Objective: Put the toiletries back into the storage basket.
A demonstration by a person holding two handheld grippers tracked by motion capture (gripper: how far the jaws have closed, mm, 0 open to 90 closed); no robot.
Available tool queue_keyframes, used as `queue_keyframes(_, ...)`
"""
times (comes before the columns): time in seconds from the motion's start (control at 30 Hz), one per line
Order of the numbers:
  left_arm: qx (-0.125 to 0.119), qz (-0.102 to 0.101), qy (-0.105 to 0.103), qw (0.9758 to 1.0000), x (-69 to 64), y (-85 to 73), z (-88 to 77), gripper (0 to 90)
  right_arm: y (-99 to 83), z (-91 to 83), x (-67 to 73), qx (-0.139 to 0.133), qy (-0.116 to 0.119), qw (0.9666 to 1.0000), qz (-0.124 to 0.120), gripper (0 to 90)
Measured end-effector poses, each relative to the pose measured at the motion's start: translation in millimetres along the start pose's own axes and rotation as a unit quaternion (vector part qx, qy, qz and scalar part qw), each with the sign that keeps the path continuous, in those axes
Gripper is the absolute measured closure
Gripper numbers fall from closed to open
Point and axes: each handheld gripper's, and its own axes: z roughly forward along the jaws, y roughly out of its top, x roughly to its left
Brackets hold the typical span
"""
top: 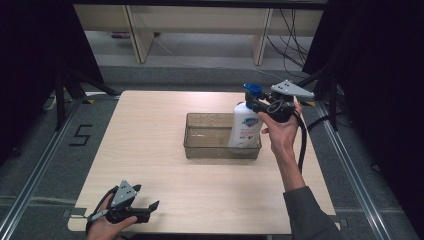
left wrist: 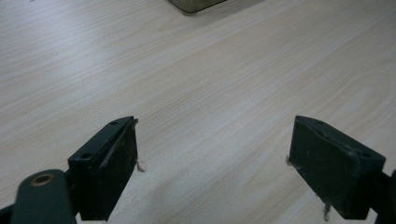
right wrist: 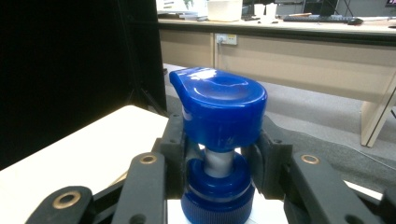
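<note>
Soap bottle (top: 245, 125), white with a blue pump head, is standing upright at the right end of the clear rectangular tub (top: 200, 145), which is sitting near the middle of the desk (top: 150, 150); whether the bottle's base is resting on the tub floor or hanging just above it, we cannot tell. We are seeing the right hand-held gripper (top: 255, 102) clenching the bottle at its neck, just under the pump head. In the right gripper view the two black jaws are pressing in from either side on the white stem between the pump head (right wrist: 219, 109) and the blue collar (right wrist: 217, 196). The right hand (top: 280, 132) is holding that gripper from below, with its cable trailing down. We are noting the left hand-held gripper (top: 145, 200) at the near left corner of the desk, well apart from the tub. Its jaws are standing wide apart with bare wood between them, grasping nothing.
</note>
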Motion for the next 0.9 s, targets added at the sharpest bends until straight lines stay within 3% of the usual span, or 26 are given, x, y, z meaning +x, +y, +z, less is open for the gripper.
queue_keyframes(0.33,-0.001,-0.001,0.002,1.0,0.1,-0.1,0.0,14.8,-6.6,0.8,-1.3,0.003,0.0,1.0,0.004,61.7)
queue_keyframes(0.4,-0.001,0.0,0.001,1.0,0.1,-0.1,0.0,14.8,-10.8,2.6,-0.1,0.018,0.002,0.9998,0.005,61.7)
queue_keyframes(0.7,-0.004,-0.006,0.004,1.0,-1.4,-0.2,-0.7,14.8,-15.3,3.5,1.6,0.01,-0.002,0.9999,0.014,61.7)
queue_keyframes(0.9,-0.003,-0.004,0.003,1.0,-1.1,-0.3,-1.5,14.8,-17.3,3.7,4.2,0.004,-0.004,1.0,0.006,61.6)
